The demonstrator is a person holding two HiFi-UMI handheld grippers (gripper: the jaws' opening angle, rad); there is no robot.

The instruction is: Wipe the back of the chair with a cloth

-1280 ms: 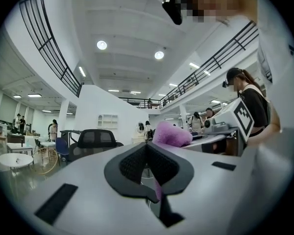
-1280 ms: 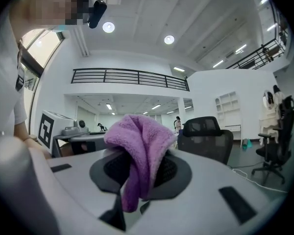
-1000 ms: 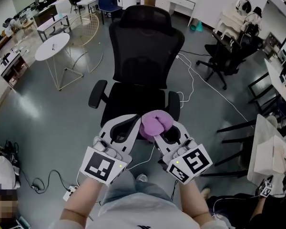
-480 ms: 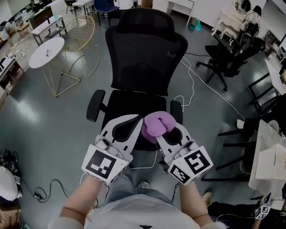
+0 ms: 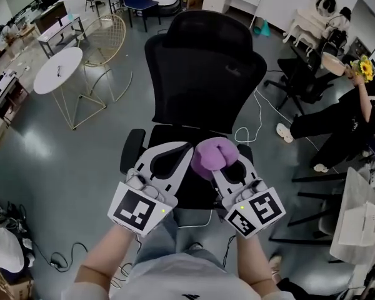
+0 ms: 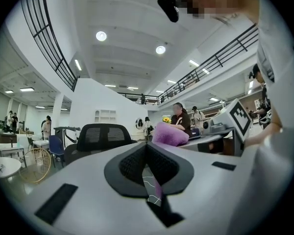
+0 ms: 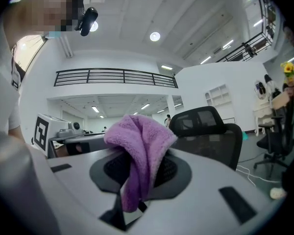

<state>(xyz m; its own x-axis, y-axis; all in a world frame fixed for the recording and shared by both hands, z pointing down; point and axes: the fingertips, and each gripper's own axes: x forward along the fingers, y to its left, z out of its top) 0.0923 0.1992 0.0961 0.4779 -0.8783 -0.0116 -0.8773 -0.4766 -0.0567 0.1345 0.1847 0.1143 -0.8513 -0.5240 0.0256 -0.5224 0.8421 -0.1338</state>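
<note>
Now: your right gripper (image 5: pixel 220 167) clenched on cloth (image 5: pixel 212 155), bunched over its tip. Left gripper (image 5: pixel 182 150) closed on nothing, just beside. Chair back (image 5: pixel 203 74) ahead of both, untouched. Approach step, likely; next, press cloth against it.

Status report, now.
Left gripper shut, empty. Right gripper shut on purple cloth. Chair back ahead, not yet touched. Nothing between.

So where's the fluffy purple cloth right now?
In the head view the cloth is just right of middle, pinched by the right gripper. The left gripper is close beside it, and the black chair's seat is behind it.
</note>
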